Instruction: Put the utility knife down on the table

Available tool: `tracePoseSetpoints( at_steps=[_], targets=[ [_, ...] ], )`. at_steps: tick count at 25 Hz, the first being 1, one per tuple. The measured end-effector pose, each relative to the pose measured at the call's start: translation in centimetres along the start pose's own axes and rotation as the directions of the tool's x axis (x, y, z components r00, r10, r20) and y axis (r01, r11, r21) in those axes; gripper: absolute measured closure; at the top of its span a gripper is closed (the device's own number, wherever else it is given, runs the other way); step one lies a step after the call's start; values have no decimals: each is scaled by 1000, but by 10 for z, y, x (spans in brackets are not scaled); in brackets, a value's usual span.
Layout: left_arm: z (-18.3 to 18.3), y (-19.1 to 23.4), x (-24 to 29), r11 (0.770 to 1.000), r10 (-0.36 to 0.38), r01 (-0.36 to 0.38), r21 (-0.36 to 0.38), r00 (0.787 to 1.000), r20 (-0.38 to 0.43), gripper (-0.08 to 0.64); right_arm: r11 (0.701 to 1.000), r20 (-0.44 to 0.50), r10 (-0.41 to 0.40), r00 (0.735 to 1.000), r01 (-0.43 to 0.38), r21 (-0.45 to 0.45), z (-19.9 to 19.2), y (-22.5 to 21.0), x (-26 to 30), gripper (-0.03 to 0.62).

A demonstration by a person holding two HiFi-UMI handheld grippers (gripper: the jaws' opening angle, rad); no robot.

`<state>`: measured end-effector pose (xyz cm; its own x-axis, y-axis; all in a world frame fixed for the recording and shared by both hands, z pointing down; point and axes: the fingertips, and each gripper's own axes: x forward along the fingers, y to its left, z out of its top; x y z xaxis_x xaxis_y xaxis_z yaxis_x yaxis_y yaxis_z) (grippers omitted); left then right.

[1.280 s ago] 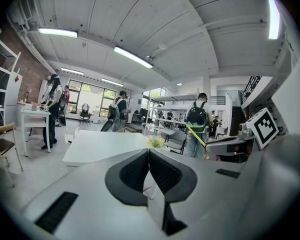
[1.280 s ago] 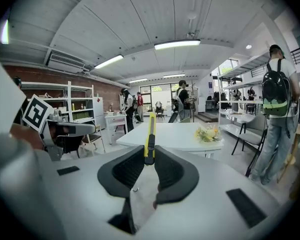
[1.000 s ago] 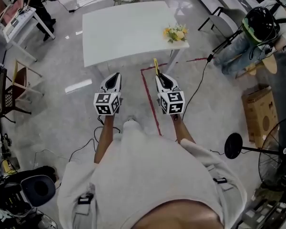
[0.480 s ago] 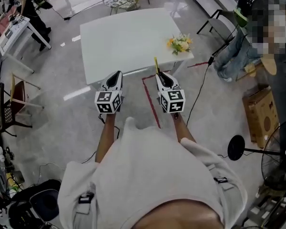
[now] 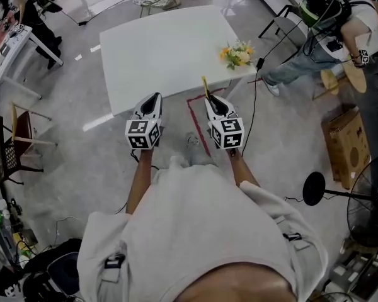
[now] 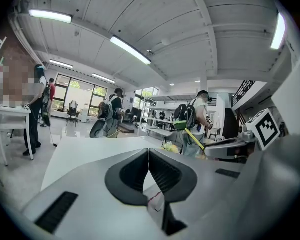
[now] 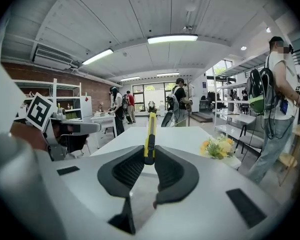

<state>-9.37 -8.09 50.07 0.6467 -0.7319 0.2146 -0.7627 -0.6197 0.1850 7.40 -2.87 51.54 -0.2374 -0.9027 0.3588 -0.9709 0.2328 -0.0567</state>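
Note:
A yellow and black utility knife point(image 7: 149, 136) stands upright between the pads of my right gripper point(image 7: 149, 156), which is shut on its lower end. From the head view the utility knife point(image 5: 205, 87) sticks out past the right gripper point(image 5: 211, 99) at the near edge of the white table point(image 5: 170, 49). My left gripper point(image 5: 152, 98) hangs level beside it, short of the table edge. In the left gripper view the left gripper point(image 6: 149, 160) has its pads together with nothing between them.
A bunch of yellow flowers point(image 5: 237, 53) lies near the table's right edge. Red tape lines point(image 5: 198, 128) mark the floor under my hands. A person point(image 5: 327, 24) bends at the right near a cable point(image 5: 251, 115), a cardboard box point(image 5: 345, 146) and a fan point(image 5: 372, 206).
Both grippers have come closer to the table's near edge, and the knife tip now reaches over it. The person at the right has shifted. Neither gripper's jaws have changed.

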Motion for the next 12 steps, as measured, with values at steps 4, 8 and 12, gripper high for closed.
tracePoseSetpoints(
  at_steps=[4, 8, 12],
  targets=[
    [0, 10, 18, 1000, 11, -11, -2, 1000, -10, 538, 1000, -11, 18, 1000, -18, 1, 0, -8, 21, 509],
    [10, 29, 45, 1000, 25, -25, -5, 1000, -6, 539, 999, -4, 36, 999, -36, -2, 12, -21, 54, 509],
    [27, 50, 78, 999, 39, -39, 7, 999, -2, 539, 998, 10, 55, 998, -55, 1, 30, -35, 93, 509]
  ],
)
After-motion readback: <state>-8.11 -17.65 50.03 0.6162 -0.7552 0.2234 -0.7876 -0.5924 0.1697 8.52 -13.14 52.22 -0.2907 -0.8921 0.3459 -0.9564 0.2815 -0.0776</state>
